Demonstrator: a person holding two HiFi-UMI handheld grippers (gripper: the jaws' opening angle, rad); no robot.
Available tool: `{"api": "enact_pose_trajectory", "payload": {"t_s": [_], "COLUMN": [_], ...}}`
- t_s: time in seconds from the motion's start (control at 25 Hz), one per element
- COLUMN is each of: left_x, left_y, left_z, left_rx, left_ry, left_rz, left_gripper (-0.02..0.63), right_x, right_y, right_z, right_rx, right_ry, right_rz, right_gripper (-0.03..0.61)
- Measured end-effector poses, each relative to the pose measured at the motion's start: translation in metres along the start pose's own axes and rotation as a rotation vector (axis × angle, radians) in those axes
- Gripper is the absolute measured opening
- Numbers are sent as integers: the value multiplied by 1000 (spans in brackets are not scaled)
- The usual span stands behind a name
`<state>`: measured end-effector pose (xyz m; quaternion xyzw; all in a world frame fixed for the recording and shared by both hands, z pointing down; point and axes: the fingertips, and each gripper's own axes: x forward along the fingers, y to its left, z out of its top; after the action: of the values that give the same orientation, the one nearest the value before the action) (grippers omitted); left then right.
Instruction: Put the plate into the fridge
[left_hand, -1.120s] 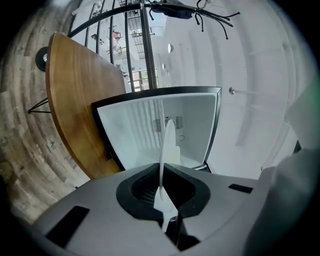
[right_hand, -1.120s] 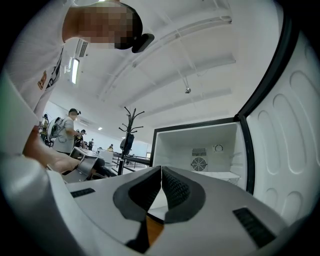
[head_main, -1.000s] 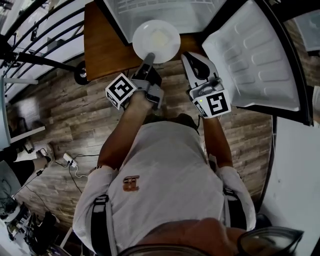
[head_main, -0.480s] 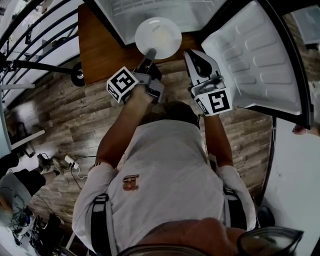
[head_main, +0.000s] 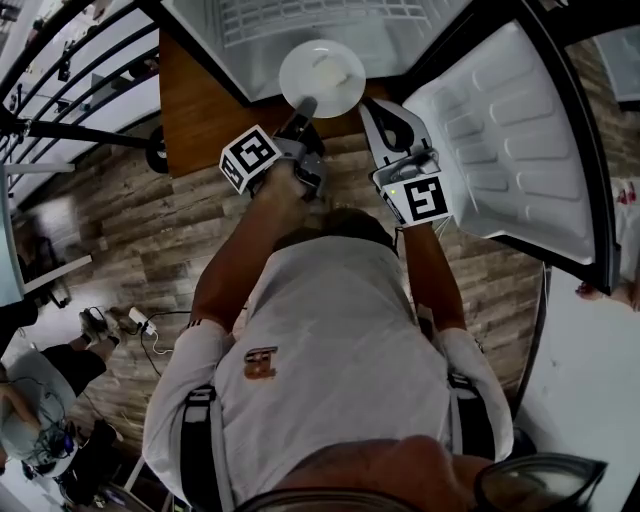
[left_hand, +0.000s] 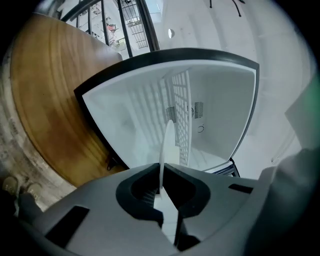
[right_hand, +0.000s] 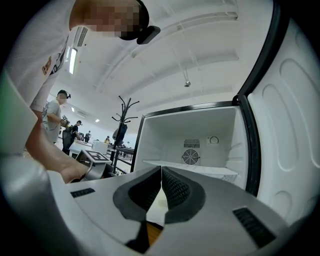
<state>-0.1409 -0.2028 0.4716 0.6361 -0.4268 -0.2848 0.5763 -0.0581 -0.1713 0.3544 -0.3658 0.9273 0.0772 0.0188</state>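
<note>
A white plate hangs level at the mouth of the open fridge, part of it over the fridge floor. My left gripper is shut on its near rim. In the left gripper view the plate stands edge-on between the pads of that gripper, with the fridge's wire shelf behind it. My right gripper hovers just right of the plate, shut and empty. Its jaws meet in front of the fridge interior, which has a round fan grille on its back wall.
The fridge door stands swung open to the right, its moulded white inside close beside my right gripper. A brown wooden top lies left of the fridge. Black railings run at far left. People stand in the background.
My left gripper has carried the plate forward, from in front of the fridge to its opening. The right gripper has moved forward a little alongside.
</note>
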Motion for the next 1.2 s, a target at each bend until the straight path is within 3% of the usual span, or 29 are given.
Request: {"api": "enact_pose_trajectory", "payload": {"t_s": [0.6, 0.8, 1.2], "left_x": [87, 106, 138], "left_y": [25, 35, 46], "left_z": [8, 12, 20], "left_rx": [-16, -15, -25], "left_ry": [-42, -61, -39], "left_rz": [74, 106, 152], "left_gripper": [29, 29, 29], "right_x": [22, 28, 27], "right_y": [-54, -62, -63], "right_z": [-38, -33, -30], "right_rx": [45, 57, 56], "right_ry": [79, 14, 16], "right_rz": [-12, -18, -51], "right_gripper": [34, 34, 34]}}
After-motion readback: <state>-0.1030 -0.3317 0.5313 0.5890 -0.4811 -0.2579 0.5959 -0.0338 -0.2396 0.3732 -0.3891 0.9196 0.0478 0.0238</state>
